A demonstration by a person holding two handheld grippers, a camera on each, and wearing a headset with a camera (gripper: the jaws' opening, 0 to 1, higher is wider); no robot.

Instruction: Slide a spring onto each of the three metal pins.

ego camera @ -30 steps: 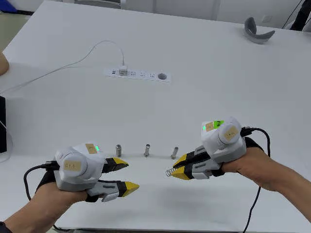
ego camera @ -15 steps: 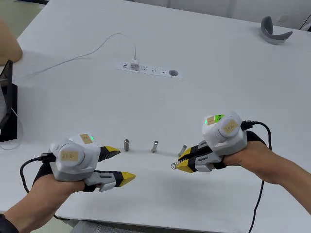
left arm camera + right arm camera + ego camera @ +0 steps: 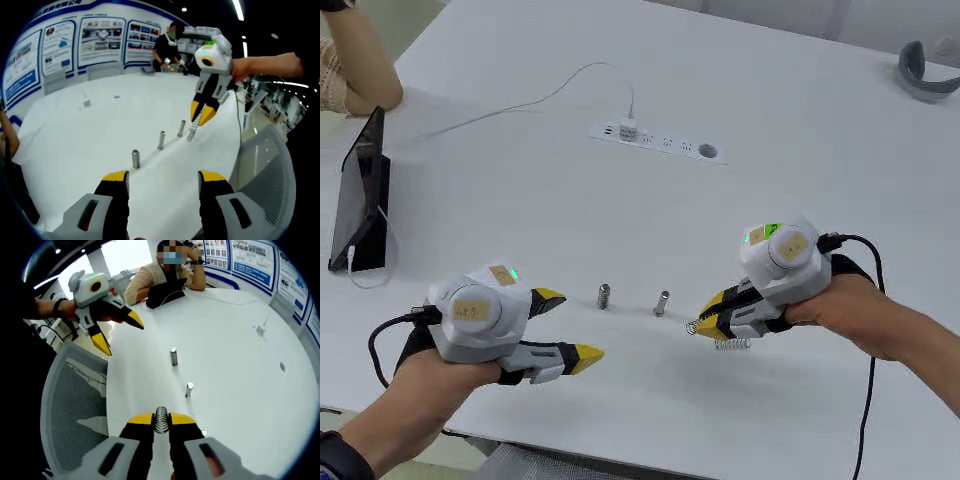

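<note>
Pinching a spring (image 3: 160,418) between its yellow tips, the right gripper (image 3: 706,318) was closed and hovered low over the bench (image 3: 770,110) near the front edge, with the spring's free end sticking out past the jaws. Just beneath it a loose spring (image 3: 731,344) lay flat on the white top. The left gripper (image 3: 578,325) was held off to the other side, close to the same front edge, its jaws spread wide with nothing between them.

Between the two grippers three pins stood upright in a row along the front edge. The first pin (image 3: 604,296), nearest the left gripper, carried a fitted spring (image 3: 173,358) around its shaft. The middle pin (image 3: 662,303) was bare. The third pin (image 3: 181,128) stood just beside the right gripper's tips.

Further back, toward the middle of the bench, a white power strip (image 3: 655,141) lay with a plug in it, and a white cable (image 3: 520,103) trailed off toward the left edge. A dark tablet (image 3: 360,190) stood propped at the left edge. A grey curved band (image 3: 925,80) lay at the far right corner. The top itself was plain white, smooth and matt.

A person (image 3: 162,280) sat at the far left corner with an arm (image 3: 360,70) on the top. A mesh-backed chair (image 3: 75,400) stood at the front edge. Blue-and-white posters (image 3: 100,35) lined the wall, strip lights (image 3: 239,10) glowed overhead, and another person (image 3: 167,47) stood past the far edge.
</note>
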